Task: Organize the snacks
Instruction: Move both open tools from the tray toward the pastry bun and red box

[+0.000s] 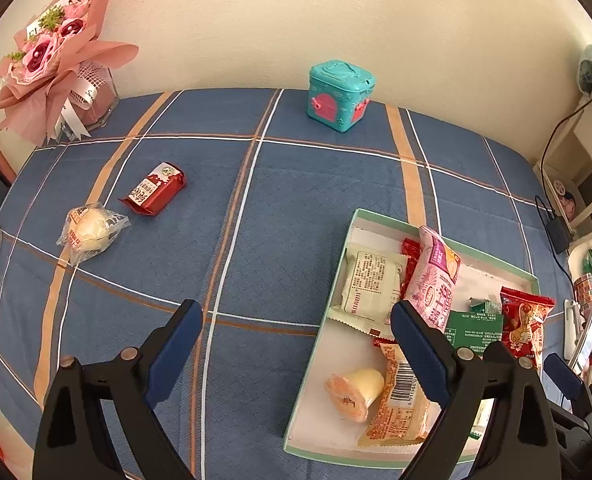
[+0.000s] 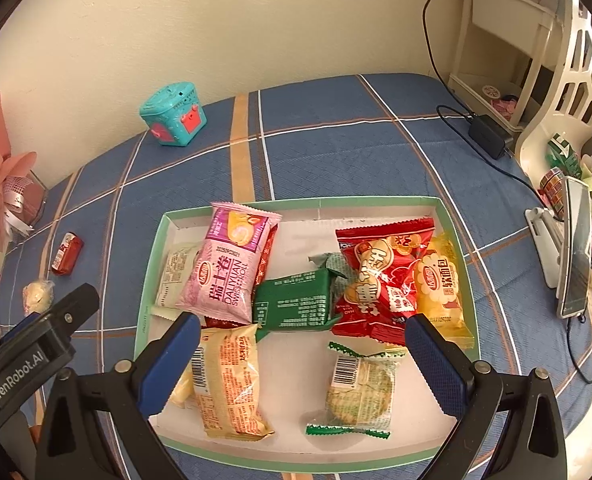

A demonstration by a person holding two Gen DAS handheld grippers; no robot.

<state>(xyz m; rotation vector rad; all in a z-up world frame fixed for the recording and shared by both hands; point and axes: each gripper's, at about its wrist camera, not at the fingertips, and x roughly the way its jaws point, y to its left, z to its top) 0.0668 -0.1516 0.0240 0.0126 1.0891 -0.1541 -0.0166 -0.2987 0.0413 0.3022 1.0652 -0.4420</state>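
Meanwhile, both tongs, left gripper (image 1: 296, 344) & right gripper (image 2: 302, 354), gape empty; red snack (image 1: 155, 189) near table's left edge may slip from pinch.

A shallow white tray (image 2: 152, 280) with a green rim lies flat on the blue plaid cloth, packed with snacks: a pink roll pack (image 2: 228, 268) propped over a pale pack (image 2: 174, 276), a green pack (image 2: 296, 304) in the middle, a red pack (image 2: 380, 280) overlapping a yellow pack (image 2: 442, 284), an orange-print pack (image 2: 228, 384) and a round biscuit (image 2: 358, 392) in front. Well apart to the left lie a small red pack (image 1: 154, 190) and a clear-wrapped bun (image 1: 90, 232)
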